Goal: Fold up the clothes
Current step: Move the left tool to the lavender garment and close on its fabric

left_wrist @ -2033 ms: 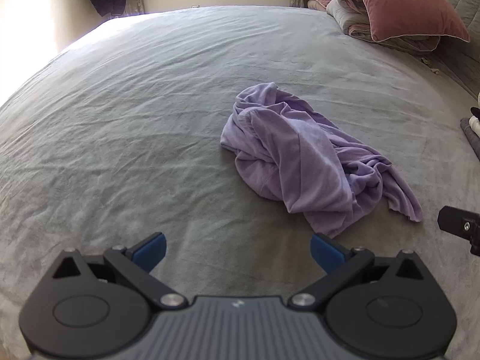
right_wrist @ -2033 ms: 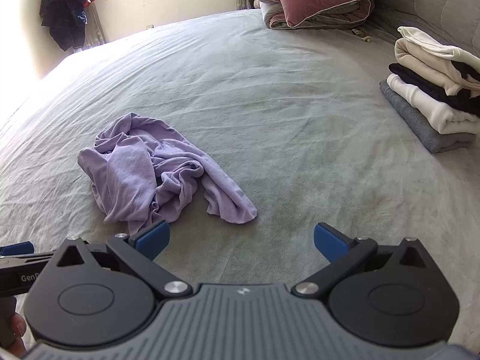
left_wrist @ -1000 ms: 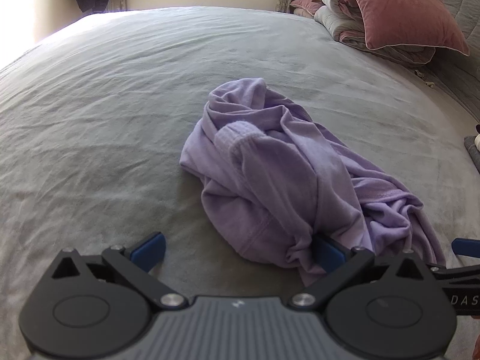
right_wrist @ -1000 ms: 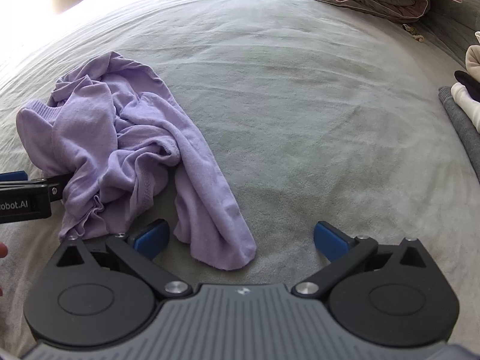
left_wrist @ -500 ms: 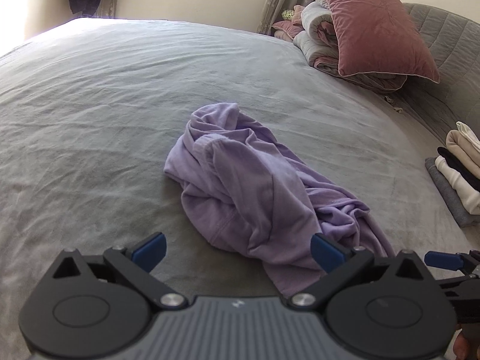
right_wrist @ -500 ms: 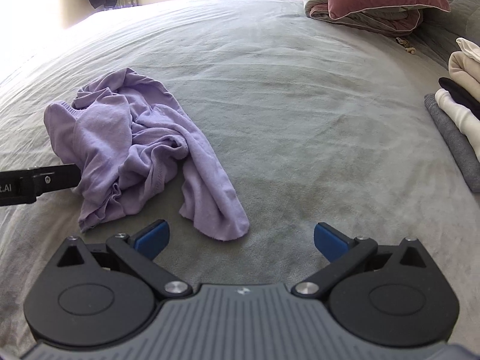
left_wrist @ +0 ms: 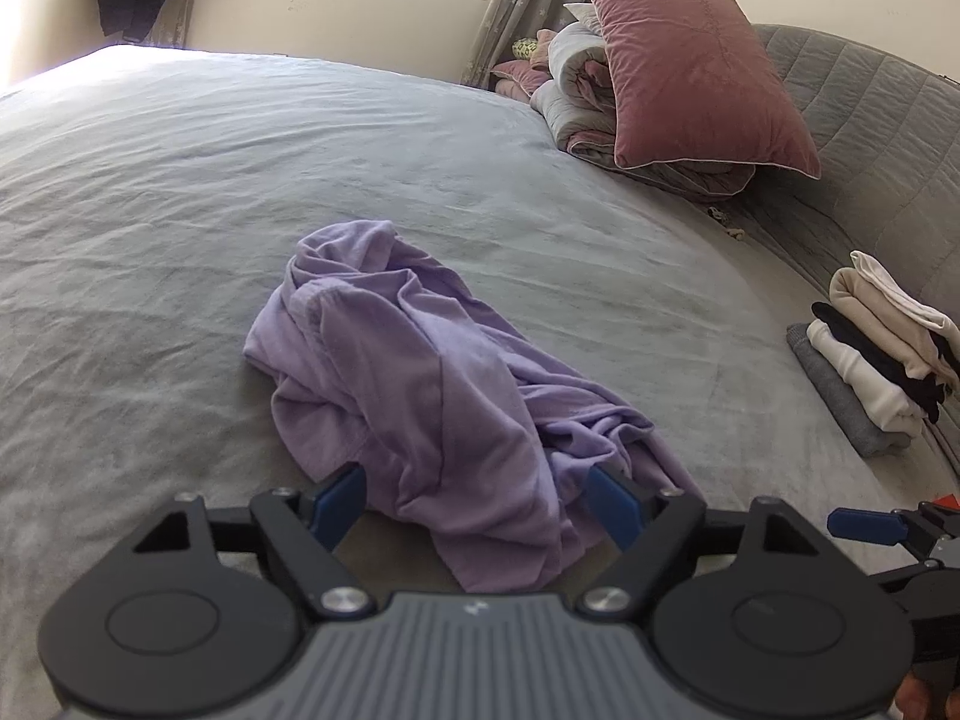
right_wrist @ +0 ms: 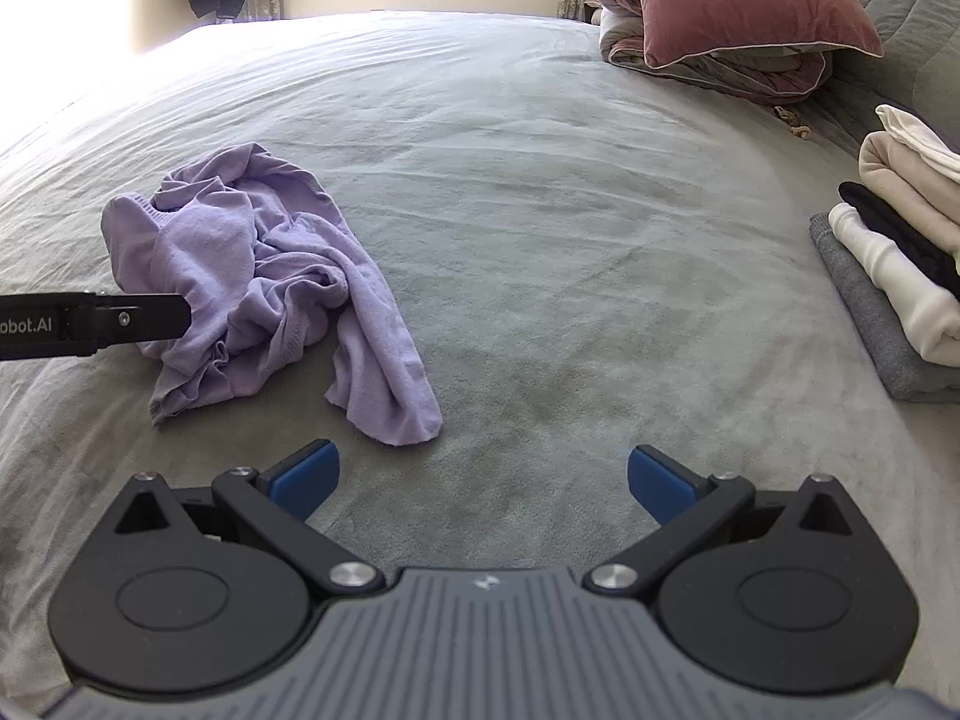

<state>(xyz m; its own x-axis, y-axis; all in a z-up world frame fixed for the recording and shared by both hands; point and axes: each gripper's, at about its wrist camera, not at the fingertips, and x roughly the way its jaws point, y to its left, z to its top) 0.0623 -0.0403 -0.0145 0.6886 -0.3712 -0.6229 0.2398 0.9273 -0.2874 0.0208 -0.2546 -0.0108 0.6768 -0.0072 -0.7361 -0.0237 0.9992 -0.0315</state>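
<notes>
Here the lilac top [left_wrist: 420, 396] lies crumpled on the grey bed [left_wrist: 180, 192], not yet spread, so folding has not begun. Landmark: the folded stack [right_wrist: 900, 276]; the top sits well apart from it, across bare bedspread, with the pink pillow [left_wrist: 690, 72] further off behind the stack.

Left tongs [left_wrist: 480, 504]: jaws have just been closing, near hem of the top bunched between the blue pads. Pads do not look pressed home; cloth is between them, grip not made. From the right wrist view the left tongs reach into the side of the top away from the stack.

Right tongs [right_wrist: 480, 480]: spread wide, nothing between the pads, only bedspread below. The loose tail of the top [right_wrist: 390, 408] lies just ahead, on the side away from the stack.

Risks, as judged:
- Left pads may pinch several layers of the bunch at once; lifting would then raise a wad instead of one edge, and the top would not open flat.
- Thin knit could slip out if the pinch catches only a fold's crest.
- Right tongs have no clear corner to aim at; sleeves and hem are tangled, so a wrong grab could twist the top further.
</notes>
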